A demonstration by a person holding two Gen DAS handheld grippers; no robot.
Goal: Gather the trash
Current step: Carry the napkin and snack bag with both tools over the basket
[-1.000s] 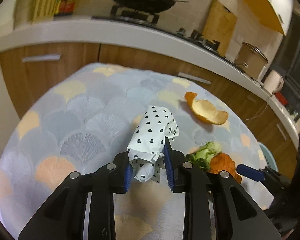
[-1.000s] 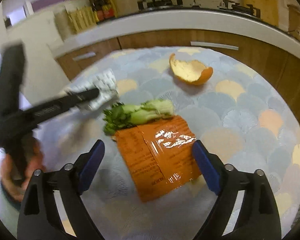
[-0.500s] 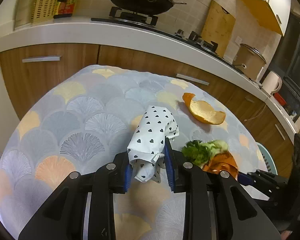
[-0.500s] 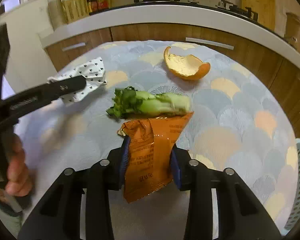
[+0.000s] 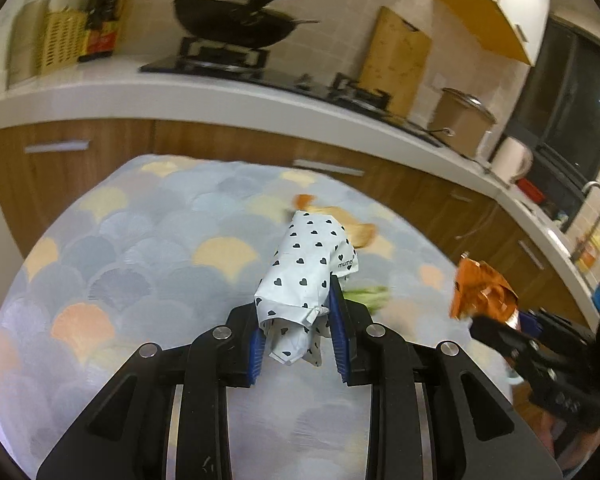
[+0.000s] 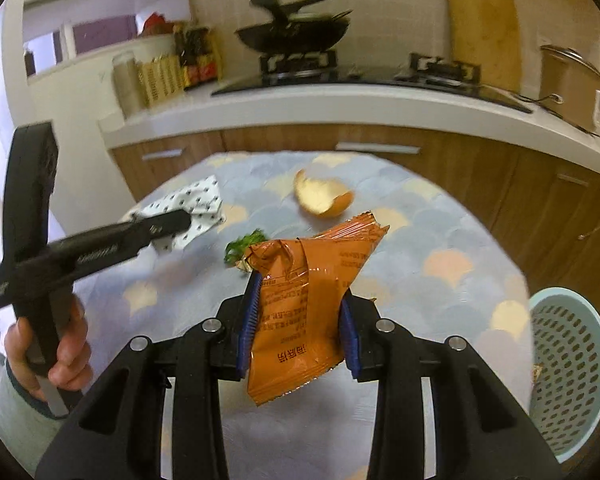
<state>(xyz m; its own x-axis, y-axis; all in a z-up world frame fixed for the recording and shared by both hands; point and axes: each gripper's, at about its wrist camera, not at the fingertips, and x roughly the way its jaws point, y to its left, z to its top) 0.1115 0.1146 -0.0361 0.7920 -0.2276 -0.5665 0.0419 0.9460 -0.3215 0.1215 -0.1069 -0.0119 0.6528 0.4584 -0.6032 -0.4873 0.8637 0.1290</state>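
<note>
My left gripper point(image 5: 297, 332) is shut on a crumpled white paper with black hearts point(image 5: 308, 272) and holds it above the table. My right gripper point(image 6: 298, 320) is shut on an orange snack wrapper point(image 6: 300, 300), lifted off the table; the wrapper also shows in the left wrist view point(image 5: 482, 294). A green vegetable stalk point(image 6: 244, 246) and an orange peel point(image 6: 322, 200) lie on the round table point(image 6: 440, 240). The left gripper and its paper point(image 6: 196, 208) show at the left of the right wrist view. A pale blue perforated basket point(image 6: 568, 376) stands at the table's right edge.
The table has a fan-patterned cloth point(image 5: 140, 264). Behind it runs a kitchen counter point(image 5: 260, 100) with wooden cabinets, a stove with a black wok point(image 5: 236, 24), a cutting board point(image 5: 396, 56) and a pot point(image 5: 464, 120).
My right gripper closed on the orange wrapper and lifted it off the table. My left gripper rose with the heart paper still held. The vegetable stalk stayed on the table.
</note>
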